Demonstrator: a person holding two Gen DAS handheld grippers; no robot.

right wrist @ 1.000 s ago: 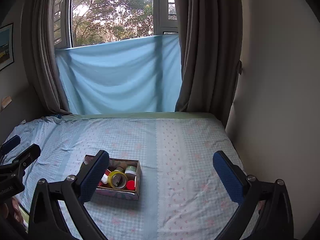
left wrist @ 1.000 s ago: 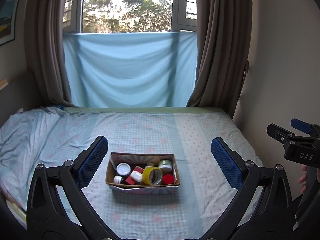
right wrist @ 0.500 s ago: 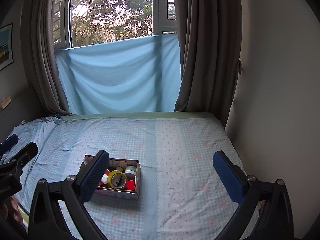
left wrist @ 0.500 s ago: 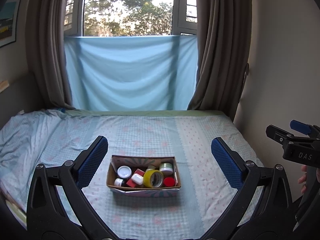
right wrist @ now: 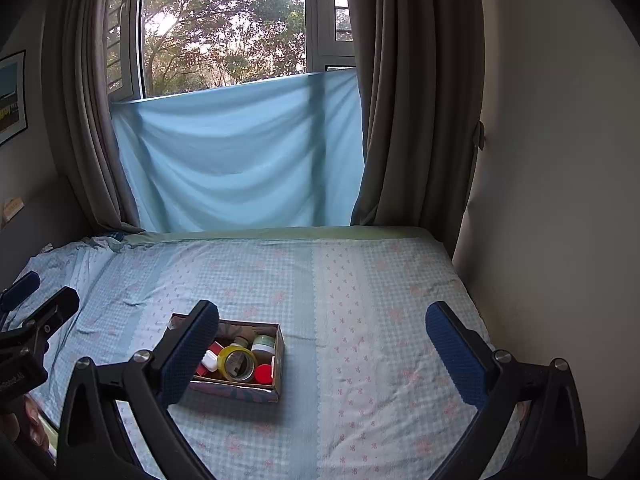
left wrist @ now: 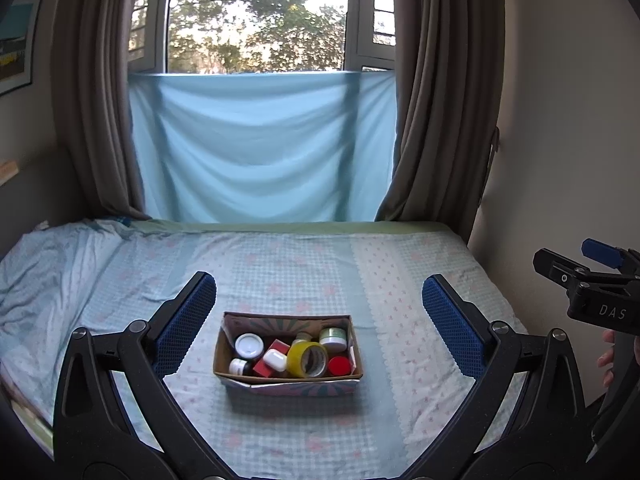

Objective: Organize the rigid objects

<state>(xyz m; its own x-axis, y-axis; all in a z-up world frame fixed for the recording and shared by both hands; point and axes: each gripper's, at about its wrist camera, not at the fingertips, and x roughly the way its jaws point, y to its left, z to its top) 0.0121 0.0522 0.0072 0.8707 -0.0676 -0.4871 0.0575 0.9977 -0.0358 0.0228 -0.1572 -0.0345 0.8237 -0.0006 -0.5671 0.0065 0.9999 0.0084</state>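
Left tool (left wrist: 316, 320): hovering above the bed (left wrist: 400, 280), fingers standing wide apart, gripping nothing. Blue pads (left wrist: 186, 322) facing inward.

Box (left wrist: 288, 390): sitting on the bed straight ahead of the left tool, between and just past its fingertips. Cardboard, patterned outside; no print on it can be read.

Box contents, as the left tool is seeing them:
- white-lidded jar (left wrist: 249, 345), lying at the left;
- small dark bottle (left wrist: 239, 366), lying nearest the tool, left corner;
- red block (left wrist: 277, 349) with a white cap (left wrist: 275, 360) resting against it;
- yellow tape (left wrist: 307, 359), leaning on edge at the middle;
- green-lidded jar (left wrist: 333, 338), standing at the far right;
- red lid (left wrist: 340, 366), lying at the near right.
Labels too small to read.

Right tool (right wrist: 322, 344): also hovering over the bed, fingers spread wide, empty. The box is lying ahead and to its left, partly hidden behind its left finger (right wrist: 188, 356).

Writing: "DAS" is showing in white on the right tool's body, seen at the left camera's right edge. Part of a hand (left wrist: 608, 356) is showing beneath it.
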